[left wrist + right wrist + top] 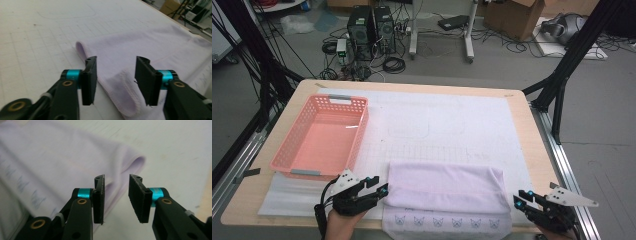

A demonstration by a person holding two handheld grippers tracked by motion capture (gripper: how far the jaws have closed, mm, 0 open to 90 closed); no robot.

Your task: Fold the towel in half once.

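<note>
The folded lilac towel (447,187) lies between the left tongs (381,190) and right tongs (518,200), both gaping, gripping nothing.

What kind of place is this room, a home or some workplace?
Most likely a lab or workshop for recording handling tasks, not a home. Desktop computers with tangled cables sit on the floor, black frame struts flank the table, and cardboard boxes stand behind.

The far half of the tabletop (472,107) lies bare, so a gripper passes freely there. At the left, the pink basket (319,135) blocks the way with its raised walls. Along the near edge, the folded lilac towel (444,187) covers the middle.
</note>
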